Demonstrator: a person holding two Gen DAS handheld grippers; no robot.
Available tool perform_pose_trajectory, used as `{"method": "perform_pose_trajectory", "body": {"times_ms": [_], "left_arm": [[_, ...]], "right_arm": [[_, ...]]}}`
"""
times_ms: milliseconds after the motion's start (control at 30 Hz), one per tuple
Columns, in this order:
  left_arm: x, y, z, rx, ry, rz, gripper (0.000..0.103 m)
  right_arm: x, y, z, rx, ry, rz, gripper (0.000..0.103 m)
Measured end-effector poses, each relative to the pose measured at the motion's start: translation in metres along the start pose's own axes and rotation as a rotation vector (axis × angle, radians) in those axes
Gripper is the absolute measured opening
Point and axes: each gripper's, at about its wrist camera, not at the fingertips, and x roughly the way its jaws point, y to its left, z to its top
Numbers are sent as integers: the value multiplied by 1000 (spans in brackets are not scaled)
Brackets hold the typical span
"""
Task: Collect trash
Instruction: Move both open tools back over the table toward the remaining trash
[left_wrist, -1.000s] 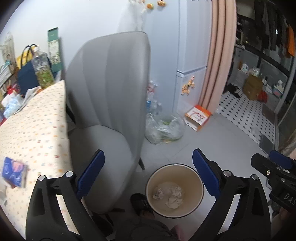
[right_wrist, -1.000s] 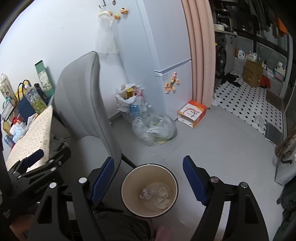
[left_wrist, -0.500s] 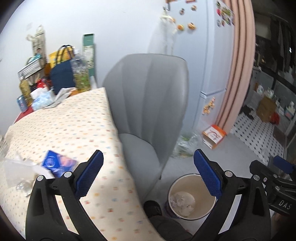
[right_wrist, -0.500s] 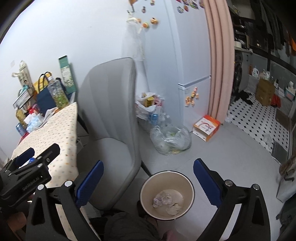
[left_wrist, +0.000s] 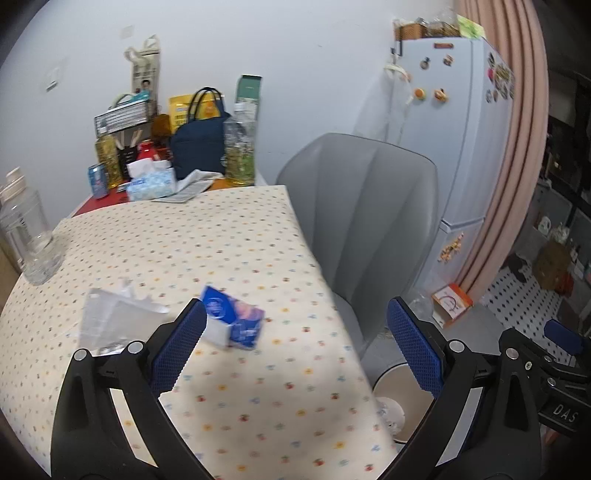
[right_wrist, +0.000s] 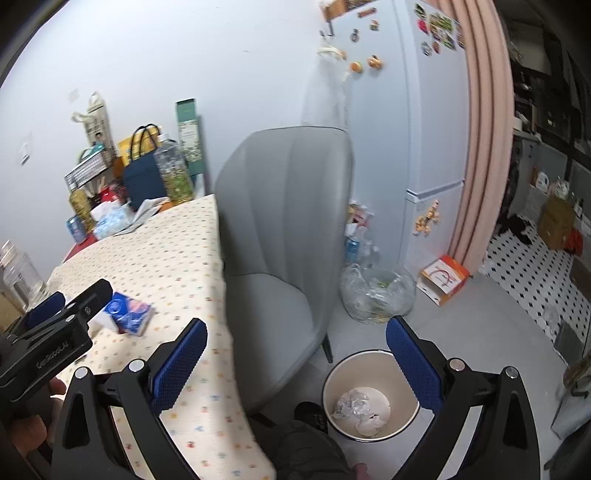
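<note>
A clear plastic wrapper (left_wrist: 110, 317) lay on the dotted table (left_wrist: 229, 236) at nine o'clock from the blue packet (left_wrist: 236, 319). The left gripper (left_wrist: 295, 350) was wide open over the table, holding nothing. The right gripper (right_wrist: 295, 363) had just been opening and held nothing. At five o'clock from the grey chair (right_wrist: 280, 240) stood the bin (right_wrist: 369, 400) with crumpled paper (right_wrist: 356, 404) inside.

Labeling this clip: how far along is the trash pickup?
Done: crumpled paper already lies in the bin. In hand: nothing; the left gripper and right gripper are both open and empty. Left: the blue wrapper and clear plastic wrapper on the table.
</note>
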Motion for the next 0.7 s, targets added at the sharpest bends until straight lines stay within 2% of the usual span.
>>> {"method": "perform_pose_trajectory", "body": {"times_ms": [267,700], "left_arm": [[-22,43,-1,-56,-31,32,97],[-40,100,-17,-123,-32,123,97]], "right_arm": [[-15,40,-1,-65,-17,28,95],[-17,87,-13,-140,-2,98,95]]}}
